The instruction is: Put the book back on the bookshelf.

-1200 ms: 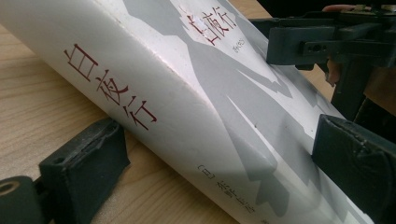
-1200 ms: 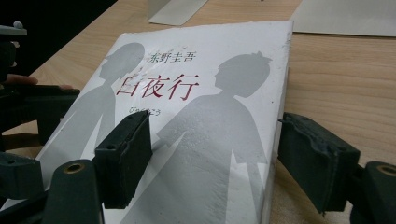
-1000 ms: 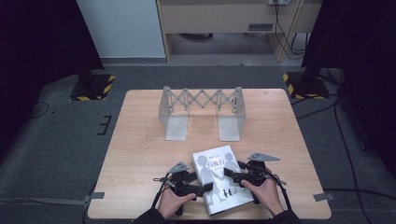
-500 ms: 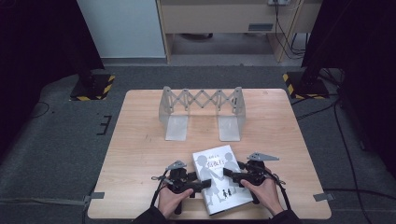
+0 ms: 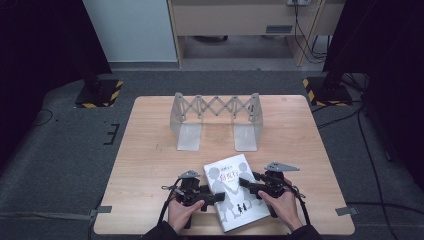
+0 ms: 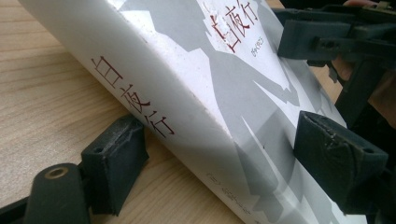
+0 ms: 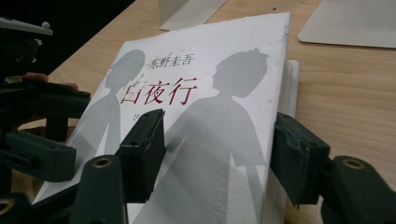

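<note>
1. Lying near the bottom edge of the high view, slightly right of centre, a white paperback book [image 5: 233,192] with grey silhouettes and red characters on its cover rests on the wooden desk [image 5: 150,150].
2. Left gripper [image 5: 212,196]: at lower centre-left of the high view, held in the person's left hand [image 5: 181,214]. In the left gripper view its jaws straddle the book's spine edge, one below against the desk and one over the cover; they have just been closing, and whether the pads press on the book cannot be told.
3. Right gripper [image 5: 246,184]: at lower right of centre, in the right hand [image 5: 282,207]. In the right gripper view one jaw lies on the cover and the other stands at the page edge; these jaws have also just been closing, half wide, with the book between them; firm contact cannot be told.
4. Folding metal book rack [image 5: 216,120]: upper centre of the desk, well apart from the book.
</note>
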Available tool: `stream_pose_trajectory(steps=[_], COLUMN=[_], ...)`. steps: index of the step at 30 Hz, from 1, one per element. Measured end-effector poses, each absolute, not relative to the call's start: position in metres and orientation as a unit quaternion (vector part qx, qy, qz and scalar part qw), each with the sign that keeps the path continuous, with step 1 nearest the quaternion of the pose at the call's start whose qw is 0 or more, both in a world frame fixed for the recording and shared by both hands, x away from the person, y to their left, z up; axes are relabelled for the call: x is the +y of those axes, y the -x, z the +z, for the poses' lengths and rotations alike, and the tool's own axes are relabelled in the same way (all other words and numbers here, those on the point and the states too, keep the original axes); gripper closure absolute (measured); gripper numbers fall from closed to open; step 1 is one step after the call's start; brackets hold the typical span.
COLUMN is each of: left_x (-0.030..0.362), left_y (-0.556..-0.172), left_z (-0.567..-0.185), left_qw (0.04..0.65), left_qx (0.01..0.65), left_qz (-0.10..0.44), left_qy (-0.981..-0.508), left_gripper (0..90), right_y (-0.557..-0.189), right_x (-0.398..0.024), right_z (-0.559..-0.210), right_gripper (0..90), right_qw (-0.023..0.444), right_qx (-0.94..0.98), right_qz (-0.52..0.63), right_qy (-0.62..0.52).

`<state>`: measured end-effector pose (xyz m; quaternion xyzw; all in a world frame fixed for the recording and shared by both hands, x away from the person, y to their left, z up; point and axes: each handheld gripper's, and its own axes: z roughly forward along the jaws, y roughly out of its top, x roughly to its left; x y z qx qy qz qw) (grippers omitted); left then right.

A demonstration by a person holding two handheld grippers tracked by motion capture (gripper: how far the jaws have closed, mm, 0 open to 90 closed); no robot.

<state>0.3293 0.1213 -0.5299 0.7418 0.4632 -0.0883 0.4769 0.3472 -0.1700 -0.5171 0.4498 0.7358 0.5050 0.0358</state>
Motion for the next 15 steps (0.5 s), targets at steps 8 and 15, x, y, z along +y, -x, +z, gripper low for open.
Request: stream_pose_trajectory(steps=[8, 15], left_x=[0.123, 0.127], left_y=[-0.330, -0.329], left_z=[-0.524, -0.517], left_qw=[0.483, 0.497], left_qx=[0.450, 0.449], left_qz=[-0.071, -0.057], left_qy=[-0.748, -0.740], left_gripper=[17.3, 22.2], right_y=[-0.347, -0.345], right_x=[-0.171, -0.172], right_z=[-0.512, -0.507], right_gripper=[43.7, 45.4], right_qw=[0.047, 0.058], right_qx=[0.733, 0.724], right_qz=[0.515, 0.533], right_qy=[-0.443, -0.434])
